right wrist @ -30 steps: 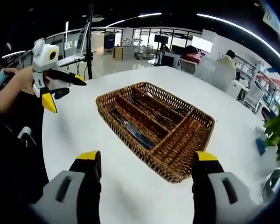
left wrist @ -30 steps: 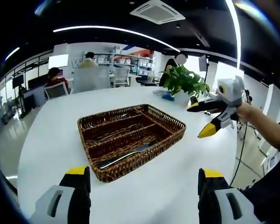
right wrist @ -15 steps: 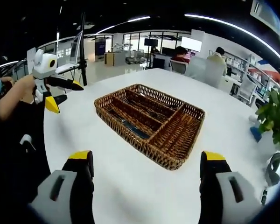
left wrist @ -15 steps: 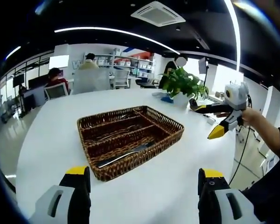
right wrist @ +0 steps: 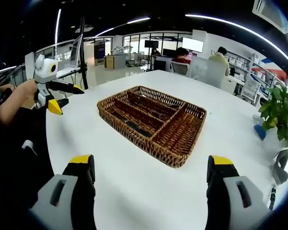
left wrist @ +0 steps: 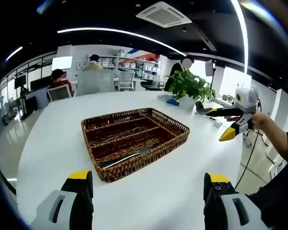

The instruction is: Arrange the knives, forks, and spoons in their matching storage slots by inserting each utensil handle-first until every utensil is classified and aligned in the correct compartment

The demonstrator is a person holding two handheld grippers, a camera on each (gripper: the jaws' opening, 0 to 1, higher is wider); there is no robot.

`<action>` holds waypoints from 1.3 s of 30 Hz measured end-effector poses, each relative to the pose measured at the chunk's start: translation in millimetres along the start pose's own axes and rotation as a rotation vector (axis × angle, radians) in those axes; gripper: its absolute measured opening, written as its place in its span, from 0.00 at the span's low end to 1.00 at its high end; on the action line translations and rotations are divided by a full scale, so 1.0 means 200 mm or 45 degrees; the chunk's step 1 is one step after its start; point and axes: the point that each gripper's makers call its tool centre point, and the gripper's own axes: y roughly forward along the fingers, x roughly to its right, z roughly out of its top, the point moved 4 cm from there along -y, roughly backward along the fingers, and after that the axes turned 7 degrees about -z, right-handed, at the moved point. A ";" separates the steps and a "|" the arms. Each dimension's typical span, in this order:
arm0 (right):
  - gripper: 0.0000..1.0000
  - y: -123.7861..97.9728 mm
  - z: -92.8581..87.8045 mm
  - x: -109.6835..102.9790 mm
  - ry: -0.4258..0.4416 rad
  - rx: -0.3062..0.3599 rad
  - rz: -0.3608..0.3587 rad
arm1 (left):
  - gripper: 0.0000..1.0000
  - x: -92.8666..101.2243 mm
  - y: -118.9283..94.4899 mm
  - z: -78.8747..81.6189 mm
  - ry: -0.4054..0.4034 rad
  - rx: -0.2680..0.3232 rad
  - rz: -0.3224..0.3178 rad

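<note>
A brown wicker tray (left wrist: 134, 139) (right wrist: 151, 122) with several compartments sits mid-table on the white table (left wrist: 53, 134). Metal utensils (left wrist: 127, 157) lie in its long slots; a dark knife (right wrist: 134, 128) shows in one slot. My left gripper (left wrist: 146, 179) stands open near the table's edge, short of the tray, nothing between its jaws. My right gripper (right wrist: 151, 165) is open too, held back from the tray with nothing in it. The right gripper (left wrist: 226, 123) also appears at the right of the left gripper view, held in a hand. The left gripper (right wrist: 57, 96) appears at the left of the right gripper view.
A potted green plant (left wrist: 189, 86) (right wrist: 278, 112) stands at the table's far side, with a blue object (left wrist: 173, 100) beside it. People sit at desks (left wrist: 57, 81) behind the table. A tripod (right wrist: 81, 48) with a laptop stands off the table.
Both grippers have drawn back from the tray and apart from each other. The tray looks smaller in the right gripper view. Jaws stay open.
</note>
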 end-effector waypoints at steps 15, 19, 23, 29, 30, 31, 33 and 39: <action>1.00 -0.03 0.01 0.01 0.013 0.012 -0.012 | 1.00 0.02 0.01 0.00 -0.002 -0.007 0.009; 0.99 -0.03 0.01 0.01 0.009 0.012 -0.012 | 1.00 0.02 0.02 0.00 0.007 -0.017 0.010; 0.99 -0.03 0.00 -0.01 0.004 0.000 -0.004 | 1.00 0.02 0.02 0.00 0.010 -0.021 0.012; 0.99 -0.03 -0.01 -0.02 -0.003 -0.010 0.005 | 1.00 0.03 0.02 -0.01 0.014 -0.027 0.011; 0.98 -0.03 -0.01 -0.03 -0.006 -0.010 0.010 | 1.00 0.03 0.02 -0.01 0.013 -0.028 0.012; 0.98 -0.03 -0.01 -0.03 -0.008 -0.012 0.014 | 1.00 0.03 0.02 -0.01 0.012 -0.030 0.013; 0.98 -0.02 -0.02 -0.03 -0.014 -0.019 0.020 | 1.00 0.03 0.02 -0.01 0.010 -0.032 0.015; 0.96 -0.02 -0.01 -0.04 -0.018 -0.015 0.026 | 1.00 0.03 0.02 -0.01 0.007 -0.030 0.024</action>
